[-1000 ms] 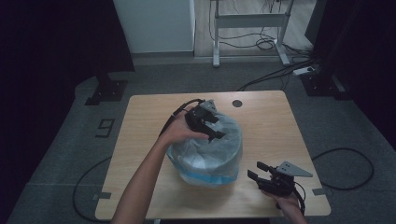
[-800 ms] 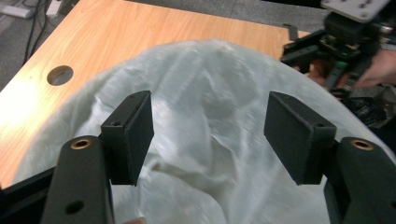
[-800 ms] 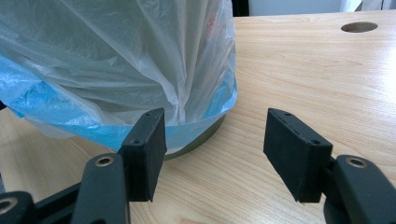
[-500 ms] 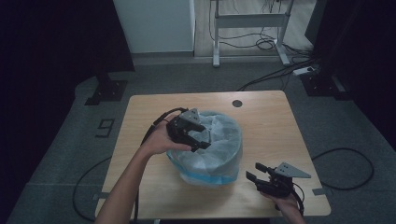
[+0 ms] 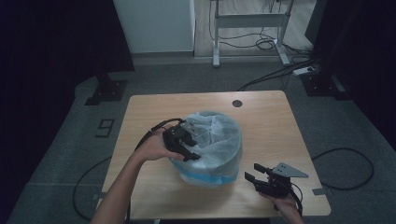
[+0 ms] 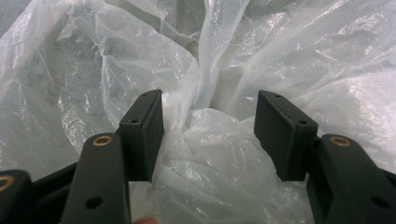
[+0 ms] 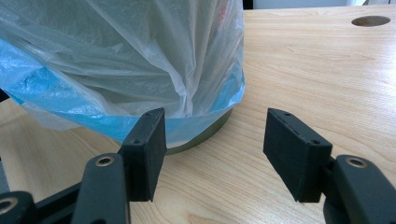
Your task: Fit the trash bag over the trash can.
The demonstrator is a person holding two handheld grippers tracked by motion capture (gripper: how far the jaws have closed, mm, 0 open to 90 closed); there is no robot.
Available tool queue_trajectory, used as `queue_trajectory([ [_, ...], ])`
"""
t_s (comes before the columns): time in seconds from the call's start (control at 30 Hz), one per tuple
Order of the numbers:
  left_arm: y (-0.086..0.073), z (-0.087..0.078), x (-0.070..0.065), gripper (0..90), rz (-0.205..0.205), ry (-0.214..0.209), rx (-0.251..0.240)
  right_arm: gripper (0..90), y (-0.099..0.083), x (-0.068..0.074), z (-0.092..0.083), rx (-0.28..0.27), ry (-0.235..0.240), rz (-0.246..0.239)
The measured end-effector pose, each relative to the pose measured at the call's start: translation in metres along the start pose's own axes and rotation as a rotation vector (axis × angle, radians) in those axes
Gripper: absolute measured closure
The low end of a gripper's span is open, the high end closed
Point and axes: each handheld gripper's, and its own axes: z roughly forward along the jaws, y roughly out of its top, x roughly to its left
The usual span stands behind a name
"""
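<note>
A round bin stands mid-table, wrapped in a blue liner with a crinkled translucent white plastic bag over it. My left gripper lies against the bin's upper left side. Its jaws have just been closing and still stand apart, with a bulge of the white bag between the pads. My right gripper rests low over the table at the front right, open and with nothing in it. It faces the bin's base, where the blue liner hangs out.
The wooden table has a round cable hole at the back. Bare wood lies to the right of the bin and behind it. Beyond the table are a grey floor, cables and a desk frame.
My left gripper has slid from the top of the bag to the bin's left side, toward the person and a little lower. The right gripper has kept still.
</note>
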Motion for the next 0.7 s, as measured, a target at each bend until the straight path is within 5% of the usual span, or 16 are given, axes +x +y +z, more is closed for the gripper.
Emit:
queue_trajectory([
  [0.23, 0.001, -0.002, -0.001, 40.8, 0.003, 0.008, -0.021, 38.3, 0.0, -0.001, -0.001, 0.003, -0.003, 0.0],
  [0.5, 0.007, -0.019, -0.005, 39.9, 0.014, 0.002, -0.198, 38.2, 0.0, -0.002, -0.001, 0.0, -0.01, 0.004],
  [0.7, 0.026, -0.019, -0.005, 39.8, 0.014, 0.006, -0.26, 38.2, 0.001, 0.0, 0.001, 0.002, -0.006, 0.002],
])
